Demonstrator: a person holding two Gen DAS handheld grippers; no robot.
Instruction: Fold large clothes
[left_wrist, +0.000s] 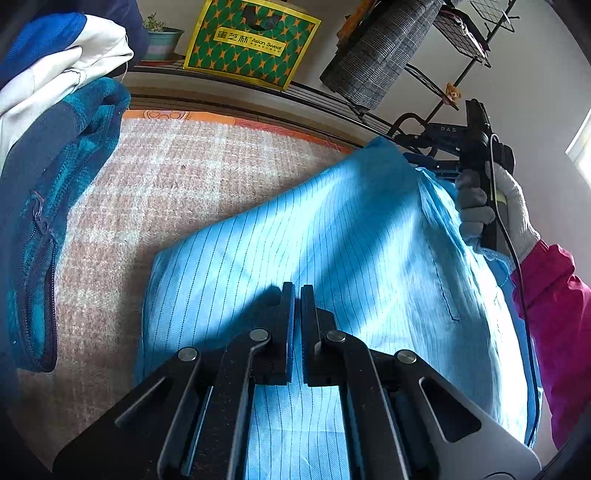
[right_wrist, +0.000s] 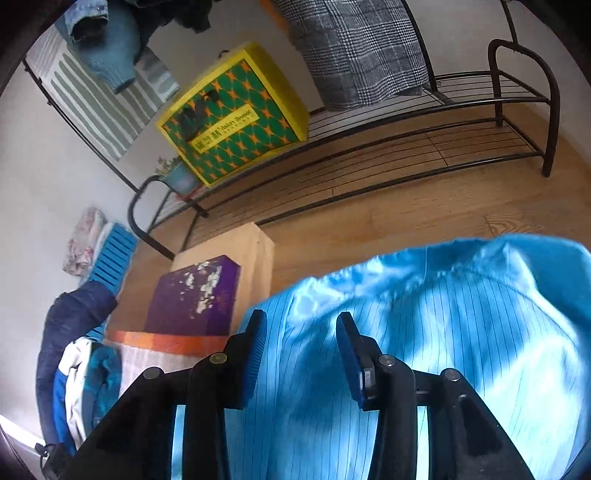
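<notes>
A light blue pinstriped garment (left_wrist: 332, 229) lies spread on a pink checked blanket (left_wrist: 166, 177). Its far right edge rises in a hump. My left gripper (left_wrist: 297, 291) is shut and hovers low over the garment's near part; I see no cloth pinched between its pads. A white-gloved hand (left_wrist: 513, 206) with a pink sleeve holds the right tool at that raised edge, where the cloth hides its fingertips. In the right wrist view, my right gripper (right_wrist: 301, 325) is open above the bulging garment (right_wrist: 461, 332). The cloth lies below its fingers and the pads do not press on it.
A pile of blue, teal and white clothes (left_wrist: 55, 166) sits at the blanket's left. Beyond stand a black metal rack (right_wrist: 406, 147), a yellow-green bag (left_wrist: 251, 40), a potted plant (left_wrist: 162, 40) and a hanging grey plaid garment (right_wrist: 362, 48). A purple box (right_wrist: 192, 295) rests on a cardboard box (right_wrist: 255, 251).
</notes>
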